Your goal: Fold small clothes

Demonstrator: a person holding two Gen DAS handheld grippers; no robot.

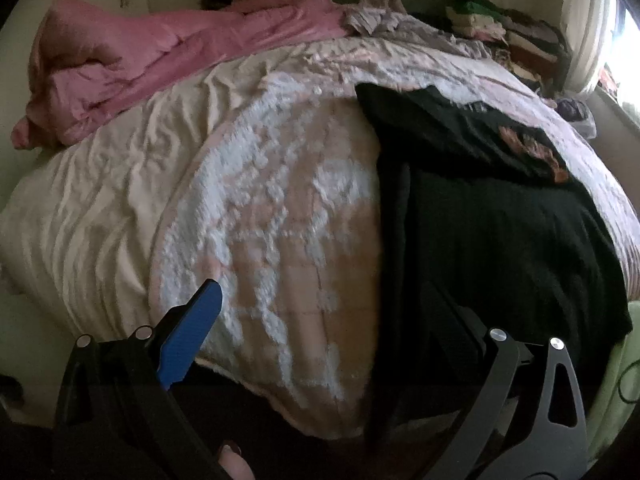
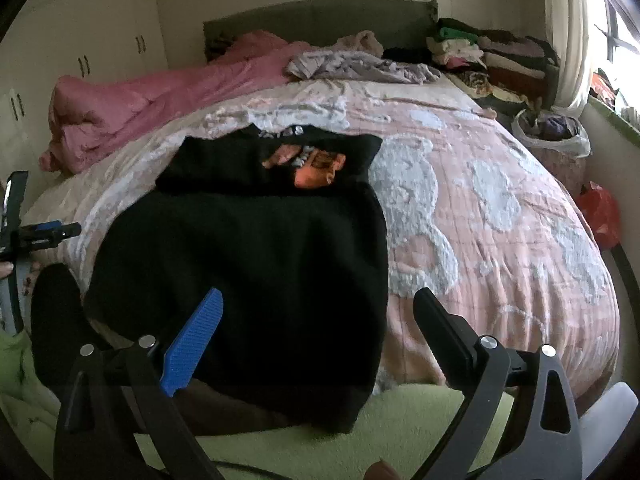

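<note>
Garment: black shirt (image 2: 256, 264) with an orange-and-white print near its far end, lying flat on the bed, near half hanging over the bed's near edge; far part looks folded over the body.
Garment position: left of centre in the right wrist view; at 3 o'clock in the left wrist view (image 1: 500, 220).
Bed cover: pink quilt with white fluffy patches (image 2: 500, 216), wrinkled, under the shirt.
Left gripper (image 1: 320, 312): jaws wide apart, holding nothing; blue pad (image 1: 196, 332) over the quilt, the other finger dark against the shirt, contact cannot be told.
Right gripper (image 2: 316, 324): jaws wide apart, empty; blue finger over the shirt's near hem, black finger over the quilt at 5 o'clock of the shirt.
Left gripper from the right wrist view: partly seen at the frame's 9 o'clock edge (image 2: 24, 236), beside the shirt.
Pink duvet (image 2: 132, 108): bunched at 10 o'clock of the shirt, along the bed's far left side.
Lilac cloth (image 2: 352, 64): crumpled at 12 o'clock, by the headboard (image 2: 320, 16).
Clothes pile (image 2: 492, 56): stacked at 2 o'clock, beside the bed near the window.
Green blanket (image 2: 360, 432): at 6 o'clock, below the shirt's hem.
</note>
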